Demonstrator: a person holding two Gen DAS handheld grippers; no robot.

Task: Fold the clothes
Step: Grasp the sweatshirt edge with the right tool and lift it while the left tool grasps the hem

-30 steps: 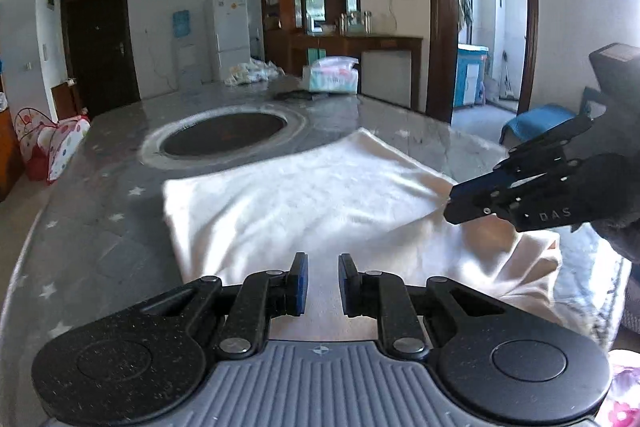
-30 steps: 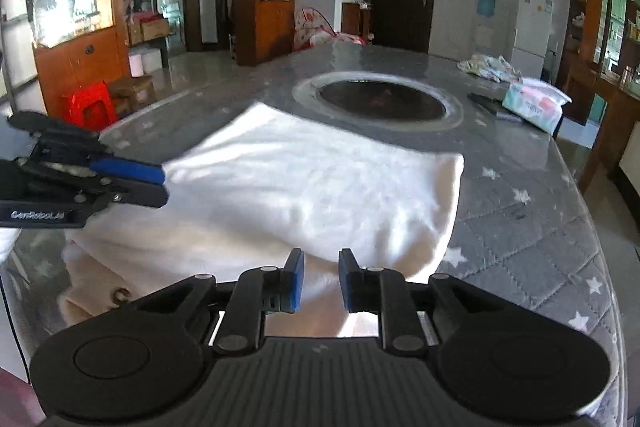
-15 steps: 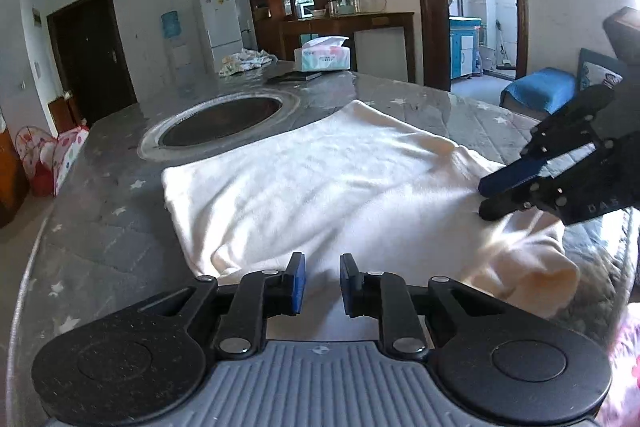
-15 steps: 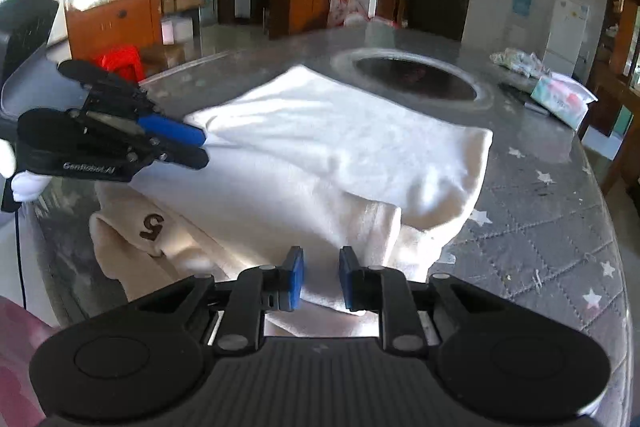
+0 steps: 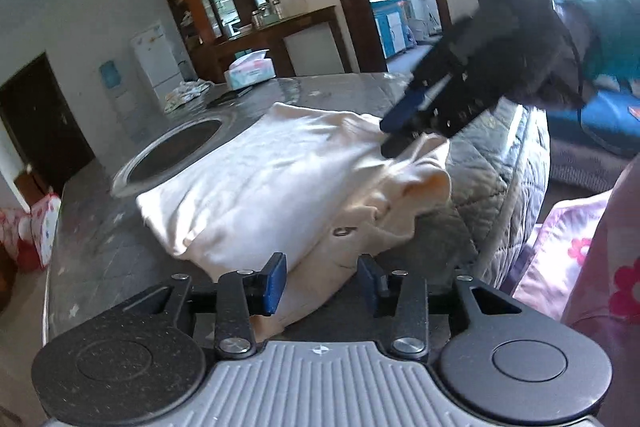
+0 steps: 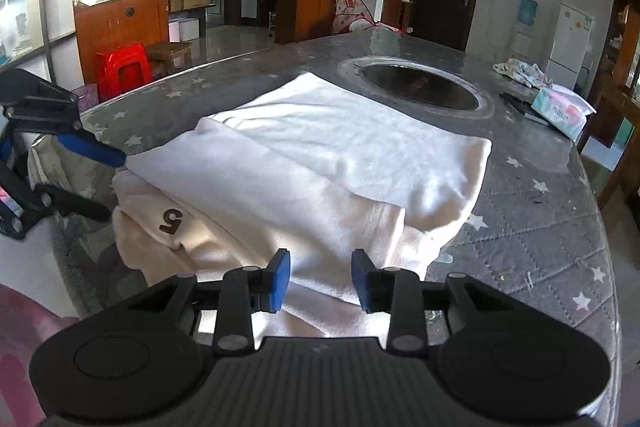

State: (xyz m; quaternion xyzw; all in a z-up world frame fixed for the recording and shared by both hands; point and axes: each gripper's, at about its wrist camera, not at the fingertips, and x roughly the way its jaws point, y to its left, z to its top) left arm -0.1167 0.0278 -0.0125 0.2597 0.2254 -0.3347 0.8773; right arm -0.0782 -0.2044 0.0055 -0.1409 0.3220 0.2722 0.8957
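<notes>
A cream garment with a brown number 5 lies folded on the grey quilted table, its near part doubled over at the table's front edge. It also shows in the left wrist view. My left gripper is open, just above the garment's near edge. My right gripper is open over the fold, holding nothing. The right gripper shows in the left wrist view at the garment's far corner. The left gripper shows in the right wrist view at the garment's left edge.
A round dark recess sits in the table middle. A tissue box, a dark flat object and a crumpled cloth lie at the far right. A red stool and cabinets stand beyond the left edge.
Both grippers, shut on the garment earlier, have opened and let it go. The garment's near part now lies doubled over, with the number 5 showing.
</notes>
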